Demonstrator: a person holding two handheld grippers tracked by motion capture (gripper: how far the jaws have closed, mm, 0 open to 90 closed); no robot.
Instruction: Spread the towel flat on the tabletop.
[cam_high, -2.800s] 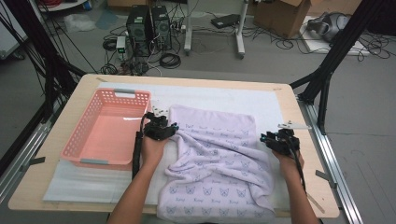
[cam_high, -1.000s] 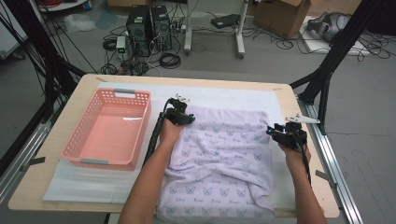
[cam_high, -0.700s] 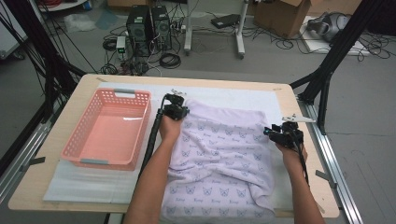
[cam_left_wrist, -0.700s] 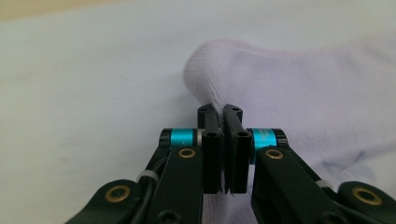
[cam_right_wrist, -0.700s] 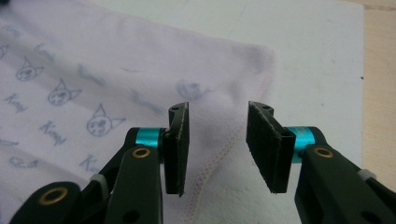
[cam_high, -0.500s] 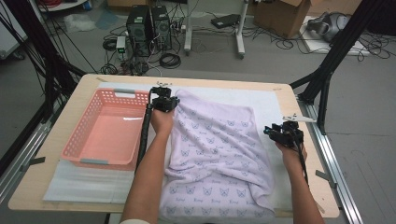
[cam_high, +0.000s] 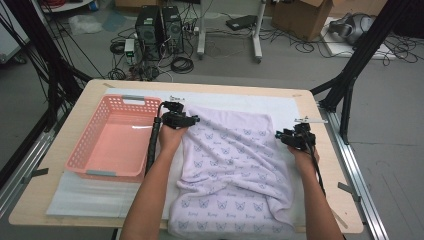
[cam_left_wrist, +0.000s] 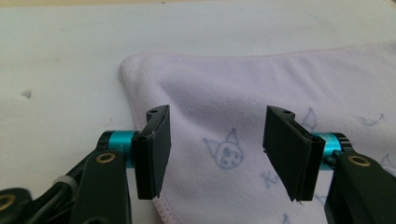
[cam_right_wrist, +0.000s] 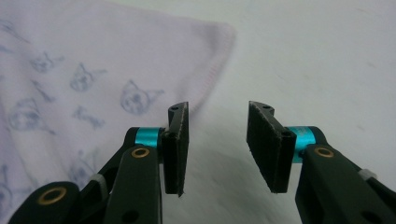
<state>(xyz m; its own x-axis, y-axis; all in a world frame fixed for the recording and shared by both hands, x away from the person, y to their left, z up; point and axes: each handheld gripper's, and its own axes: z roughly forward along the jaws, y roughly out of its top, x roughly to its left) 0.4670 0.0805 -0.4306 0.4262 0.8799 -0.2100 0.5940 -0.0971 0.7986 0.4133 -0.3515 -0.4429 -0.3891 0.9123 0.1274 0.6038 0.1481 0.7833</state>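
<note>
A: Two things matter here, the table (cam_high: 75, 112) and the towel (cam_high: 235, 165) spread on it. The towel lies right of the basket (cam_high: 107, 145), which sits at nine o'clock on the table; its near edge hangs toward six o'clock.

B: Which step, would you say?

A: Flattening, I judge, with a fold to follow. The far half lies smooth, yet creases bunch across the middle and the near part.

B: And the grippers?

A: The left gripper (cam_left_wrist: 215, 140) hangs over the towel's far-left corner, around eleven o'clock of the cloth. Its jaws stand wide apart with nothing between them, the cloth lying under the gap. The right gripper (cam_right_wrist: 217, 140) sits by the far-right corner, at two o'clock. Its jaws are parted too and hold nothing; the hem passes just beside the left jaw, and bare mat (cam_right_wrist: 317, 60) shows under the gap.

B: Is either touching the cloth?

A: Hard to say from the gripper views; the left may rest on it.

B: The next move?

A: Probably each gripper closes on its corner. The right one must first shift toward the hem, since its gap misses the cloth.
</note>
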